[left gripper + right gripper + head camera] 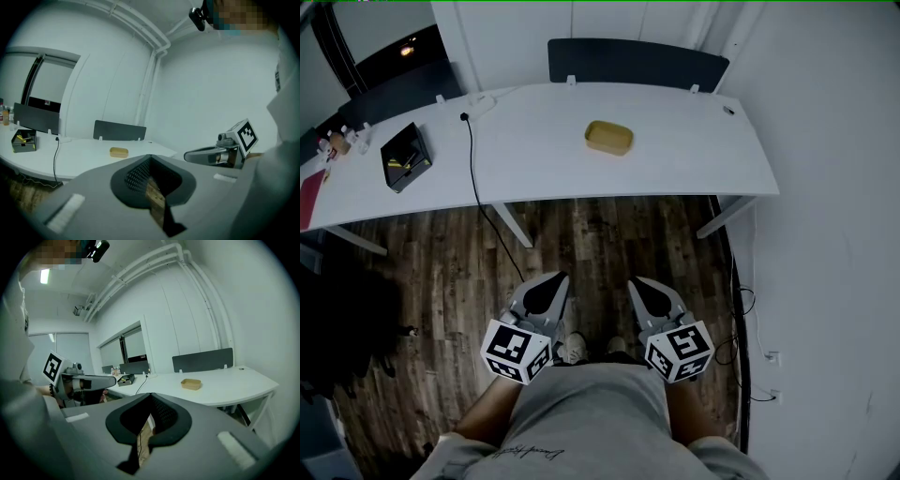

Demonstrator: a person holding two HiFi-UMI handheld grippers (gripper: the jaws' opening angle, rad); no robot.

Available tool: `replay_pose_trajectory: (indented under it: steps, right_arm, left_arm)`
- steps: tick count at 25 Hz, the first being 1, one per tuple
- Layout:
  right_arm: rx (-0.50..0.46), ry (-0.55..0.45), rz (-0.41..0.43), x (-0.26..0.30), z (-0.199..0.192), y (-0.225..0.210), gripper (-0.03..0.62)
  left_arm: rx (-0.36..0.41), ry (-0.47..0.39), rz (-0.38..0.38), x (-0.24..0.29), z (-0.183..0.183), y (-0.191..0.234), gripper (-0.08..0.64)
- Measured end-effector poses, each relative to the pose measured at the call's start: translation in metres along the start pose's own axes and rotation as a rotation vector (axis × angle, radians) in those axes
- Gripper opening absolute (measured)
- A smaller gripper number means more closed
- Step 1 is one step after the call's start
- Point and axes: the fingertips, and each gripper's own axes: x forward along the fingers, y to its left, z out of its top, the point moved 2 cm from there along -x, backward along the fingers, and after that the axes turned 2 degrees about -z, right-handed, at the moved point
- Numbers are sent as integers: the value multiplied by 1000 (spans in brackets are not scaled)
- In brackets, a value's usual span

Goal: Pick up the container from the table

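A tan, shallow container (608,137) lies on the white table (694,150), toward its far middle. It also shows as a small tan shape in the left gripper view (119,152) and in the right gripper view (191,384). Both grippers hang over the wooden floor, well short of the table's near edge and close to the person's body. My left gripper (554,279) is shut with nothing in it, its jaws meeting at the tip (150,157). My right gripper (639,282) is shut and empty too (150,394). They point side by side toward the table.
A black box (405,157) sits at the table's left, with a black cable (472,159) running off the edge from a power strip (478,104). A dark partition panel (637,62) stands behind the table. Small bottles (342,141) stand far left. A white wall (834,281) closes the right.
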Motion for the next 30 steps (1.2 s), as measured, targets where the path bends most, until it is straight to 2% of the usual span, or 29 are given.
replay_pose_trajectory:
  steps: [13, 30]
  right_arm:
    - [-20, 13, -6, 20, 5, 12, 15]
    - [-29, 14, 5, 58, 16, -6, 15]
  left_arm:
    - [19, -7, -25, -3, 6, 20, 0]
    - [25, -15, -22, 28, 16, 49, 0]
